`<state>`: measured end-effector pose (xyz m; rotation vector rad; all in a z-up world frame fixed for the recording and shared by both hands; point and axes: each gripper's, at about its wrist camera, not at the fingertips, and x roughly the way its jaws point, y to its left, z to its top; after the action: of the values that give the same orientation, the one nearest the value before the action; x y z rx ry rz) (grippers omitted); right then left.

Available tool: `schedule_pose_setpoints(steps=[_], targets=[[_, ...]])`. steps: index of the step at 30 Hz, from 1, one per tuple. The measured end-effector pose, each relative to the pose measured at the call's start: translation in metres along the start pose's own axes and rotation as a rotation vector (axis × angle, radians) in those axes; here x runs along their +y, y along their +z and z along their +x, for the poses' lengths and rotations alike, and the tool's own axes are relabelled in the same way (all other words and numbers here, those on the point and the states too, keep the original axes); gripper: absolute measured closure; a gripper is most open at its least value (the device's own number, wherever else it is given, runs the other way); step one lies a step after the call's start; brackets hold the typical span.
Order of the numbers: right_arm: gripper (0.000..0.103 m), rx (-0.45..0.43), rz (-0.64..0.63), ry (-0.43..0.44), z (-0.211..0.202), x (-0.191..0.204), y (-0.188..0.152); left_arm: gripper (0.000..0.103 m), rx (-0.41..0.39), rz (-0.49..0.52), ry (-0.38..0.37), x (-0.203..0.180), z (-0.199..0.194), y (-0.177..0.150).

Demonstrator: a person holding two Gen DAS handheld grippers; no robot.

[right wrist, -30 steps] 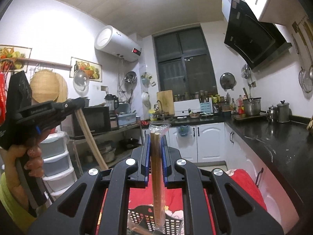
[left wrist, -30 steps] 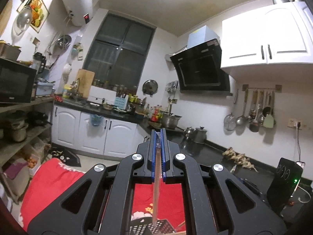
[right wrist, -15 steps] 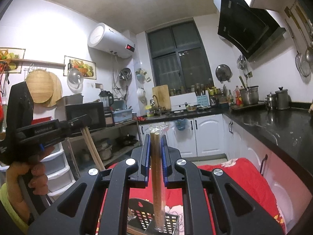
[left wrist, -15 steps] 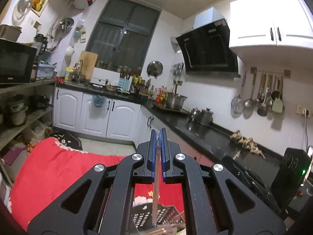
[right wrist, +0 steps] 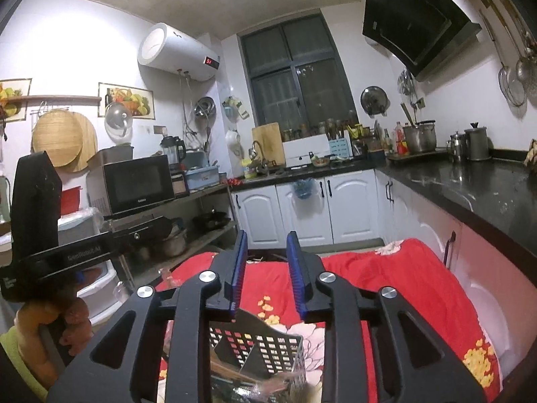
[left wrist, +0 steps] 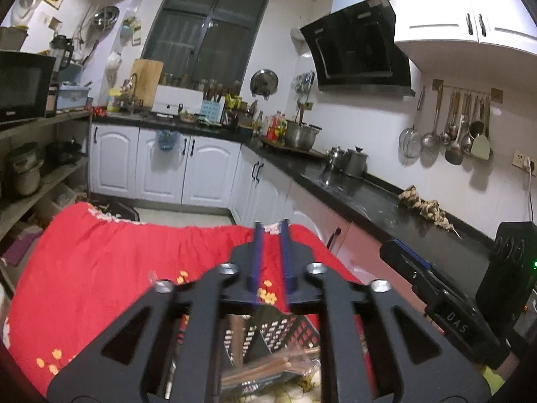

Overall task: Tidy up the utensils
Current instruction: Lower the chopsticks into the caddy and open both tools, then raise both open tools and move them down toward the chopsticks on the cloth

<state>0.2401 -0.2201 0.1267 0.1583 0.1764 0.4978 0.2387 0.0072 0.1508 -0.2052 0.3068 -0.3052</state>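
Observation:
A black perforated utensil basket point(left wrist: 278, 330) stands on the red flowered cloth point(left wrist: 100, 262), just below both grippers. My left gripper point(left wrist: 271, 226) hangs over it, its jaws opening with nothing between them. Brown wooden chopsticks point(left wrist: 268, 366) lie inside the basket under it. My right gripper point(right wrist: 266, 238) is also above the basket point(right wrist: 258, 341), jaws opening and empty; a clear-wrapped chopstick pack point(right wrist: 268, 384) rests in the basket below. Each gripper shows in the other's view: the right one point(left wrist: 436, 288) at the right, the left one point(right wrist: 67, 255) at the left in a hand point(right wrist: 50, 325).
The red cloth point(right wrist: 402, 278) covers a table between a black countertop point(left wrist: 386, 208) on the right and open metal shelves point(right wrist: 188, 208) with a microwave point(right wrist: 137, 181) on the left. White cabinets point(left wrist: 188, 168) line the far wall. A black appliance point(left wrist: 513, 268) stands near right.
Both grippers came down toward the basket and their jaws parted. The chopsticks that each one held upright have dropped out and now lie in the basket.

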Motion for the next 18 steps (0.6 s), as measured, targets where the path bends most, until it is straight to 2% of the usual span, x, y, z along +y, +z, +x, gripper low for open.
schedule_pose_setpoints(steps=[1, 3, 5, 6, 8, 10, 14, 18], targets=[[0.073, 0.006, 0.004, -0.007, -0.001, -0.001, -0.001, 0.074, 0.005, 0.0, 0.002, 0.0, 0.0, -0.001], [0.072, 0.018, 0.006, -0.018, -0.004, -0.001, -0.002, 0.073, 0.015, 0.0, 0.003, 0.001, -0.004, -0.004], [0.069, 0.028, 0.011, -0.031, -0.008, -0.003, -0.003, 0.067, 0.02, -0.009, 0.003, 0.003, -0.008, -0.005], [0.065, 0.033, 0.013, -0.035, -0.01, -0.003, -0.004, 0.061, 0.022, -0.016, -0.001, 0.004, -0.011, -0.006], [0.062, 0.048, 0.017, -0.046, -0.015, -0.003, -0.007, 0.056, 0.02, -0.026, -0.005, 0.005, -0.017, -0.007], [0.061, 0.061, 0.015, -0.051, -0.019, -0.006, -0.009, 0.045, 0.019, -0.029, -0.01, 0.004, -0.023, -0.009], [0.056, 0.088, 0.024, -0.06, -0.029, -0.009, -0.015, 0.036, 0.02, -0.034, -0.029, 0.002, -0.039, -0.014], [0.048, 0.109, 0.032, -0.066, -0.042, -0.01, -0.023, 0.017, 0.011, -0.031, -0.058, -0.005, -0.056, -0.021]])
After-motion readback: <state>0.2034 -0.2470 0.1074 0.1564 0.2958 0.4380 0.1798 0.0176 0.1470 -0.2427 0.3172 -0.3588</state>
